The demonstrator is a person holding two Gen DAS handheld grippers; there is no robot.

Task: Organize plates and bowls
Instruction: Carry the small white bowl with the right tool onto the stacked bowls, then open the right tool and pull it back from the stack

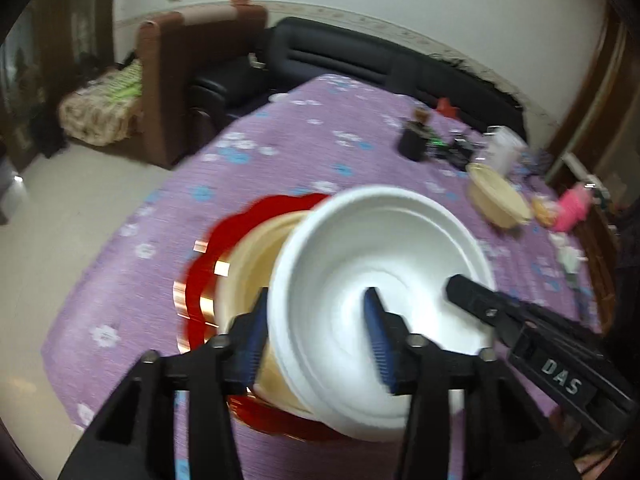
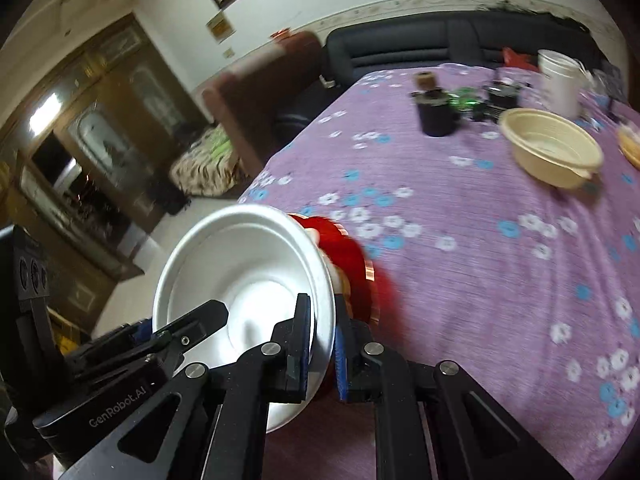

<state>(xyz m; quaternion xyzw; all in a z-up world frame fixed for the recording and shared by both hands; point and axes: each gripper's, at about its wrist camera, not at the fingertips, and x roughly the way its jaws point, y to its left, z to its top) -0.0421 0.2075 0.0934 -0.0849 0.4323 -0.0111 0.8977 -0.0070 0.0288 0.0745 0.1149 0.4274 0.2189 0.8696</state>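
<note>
A white foam bowl [image 1: 380, 280] sits tilted in a beige bowl [image 1: 256, 264] on a red plate with gold trim [image 1: 224, 248] on the purple flowered tablecloth [image 1: 280, 152]. My left gripper [image 1: 320, 340] is open, its jaws straddling the white bowl's near rim, one inside and one outside. My right gripper [image 2: 322, 344] is shut on the white bowl's rim [image 2: 320, 280]; it also shows in the left wrist view [image 1: 480, 304]. The white bowl [image 2: 240, 280] stands steeply tilted in the right wrist view, the red plate [image 2: 352, 260] behind it. A second beige bowl [image 2: 552, 148] stands farther back.
A black cup [image 2: 436, 116], a white container [image 2: 560, 80], small dark items and pink things [image 1: 572, 204] crowd the table's far right. A dark sofa [image 1: 360, 60] and brown armchair [image 1: 180, 80] stand beyond the table. The table edge runs along the left.
</note>
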